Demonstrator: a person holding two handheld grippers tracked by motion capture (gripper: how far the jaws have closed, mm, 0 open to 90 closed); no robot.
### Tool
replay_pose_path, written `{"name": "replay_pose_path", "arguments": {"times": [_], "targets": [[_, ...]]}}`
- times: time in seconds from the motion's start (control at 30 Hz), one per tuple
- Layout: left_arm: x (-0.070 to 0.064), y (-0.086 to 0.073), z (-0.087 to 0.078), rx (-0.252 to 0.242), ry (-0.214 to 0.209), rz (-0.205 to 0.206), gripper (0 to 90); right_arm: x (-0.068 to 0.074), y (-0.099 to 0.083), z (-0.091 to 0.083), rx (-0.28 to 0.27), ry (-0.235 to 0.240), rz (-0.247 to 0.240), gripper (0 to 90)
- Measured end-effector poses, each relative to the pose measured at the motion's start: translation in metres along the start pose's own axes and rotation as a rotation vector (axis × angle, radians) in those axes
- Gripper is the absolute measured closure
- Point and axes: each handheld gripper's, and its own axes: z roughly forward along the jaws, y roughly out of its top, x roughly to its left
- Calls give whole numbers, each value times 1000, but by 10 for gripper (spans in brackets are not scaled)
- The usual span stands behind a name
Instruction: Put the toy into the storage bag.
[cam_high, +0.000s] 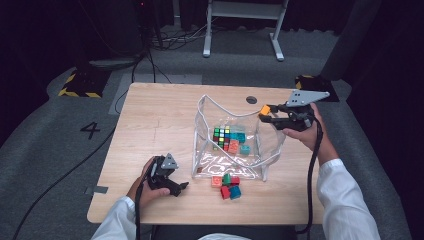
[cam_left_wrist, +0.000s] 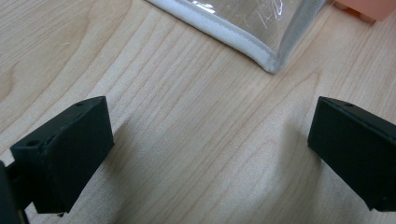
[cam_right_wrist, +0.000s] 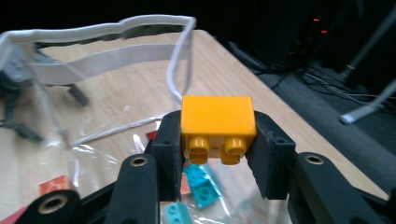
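Orange toy brick (cam_right_wrist: 218, 122): pinched in right gripper (cam_high: 274, 116) above clear bag (cam_high: 260, 145), mid-transfer. Next: lower inside, release. Left gripper (cam_left_wrist: 210, 154): jaws spread, resting on table (cam_high: 150, 120).

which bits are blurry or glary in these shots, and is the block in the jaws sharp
Right gripper view: the orange block is sharp between the jaws of the right gripper, while the clear bag and the floor behind go soft. Left gripper view: the wood grain of the table is crisp, with white glare on the bag's plastic. High view: evenly lit table, dark surroundings, glare streaks on the bag.
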Motion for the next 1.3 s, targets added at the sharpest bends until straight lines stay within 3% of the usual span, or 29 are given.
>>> {"name": "replay_pose_path", "arguments": {"times": [0.2,0.4,0.67,0.83,0.9,1.03,1.3], "targets": [[0,0,0,0,0,0,2,11,8,18,53,59,-53,590],[0,0,0,1,1,-1,3,19,15,39,170,92,-108,590],[0,0,0,1,1,-1,4,20,18,52,312,110,-142,589],[0,0,0,1,1,-1,4,16,10,58,417,91,-170,589],[0,0,0,0,1,-1,4,16,5,58,476,86,-157,589],[0,0,0,0,1,-1,4,9,-3,53,535,62,-141,589],[0,0,0,-2,1,-5,4,-3,-14,32,545,31,-121,589]]}}
